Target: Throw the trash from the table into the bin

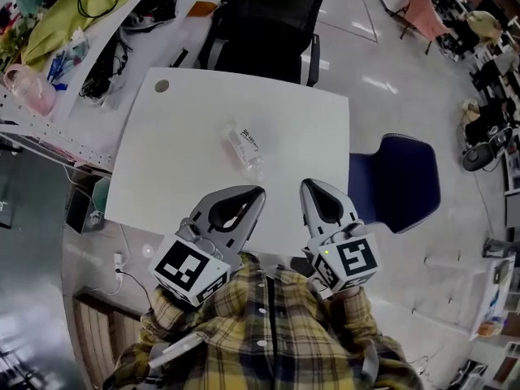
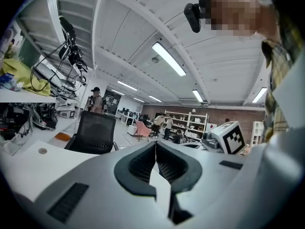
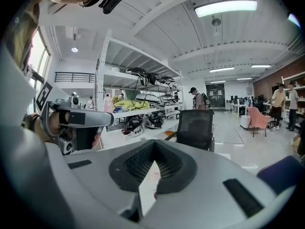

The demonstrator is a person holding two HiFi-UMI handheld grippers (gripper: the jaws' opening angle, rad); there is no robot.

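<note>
A crumpled clear plastic bottle (image 1: 244, 146) lies on its side near the middle of the white table (image 1: 187, 161). My left gripper (image 1: 258, 193) hovers over the table's near edge, a short way in front of the bottle. Its jaws are shut with nothing between them, and in the left gripper view its tips (image 2: 155, 143) meet. My right gripper (image 1: 309, 185) sits beside it on the right, also shut and empty, its tips (image 3: 154, 145) pressed together. Neither gripper touches the bottle.
A small round disc (image 1: 162, 86) sits at the table's far left corner. A black office chair (image 1: 268, 23) stands behind the table and a blue chair (image 1: 398, 181) at its right side. A cluttered shelf (image 1: 57, 47) runs along the left.
</note>
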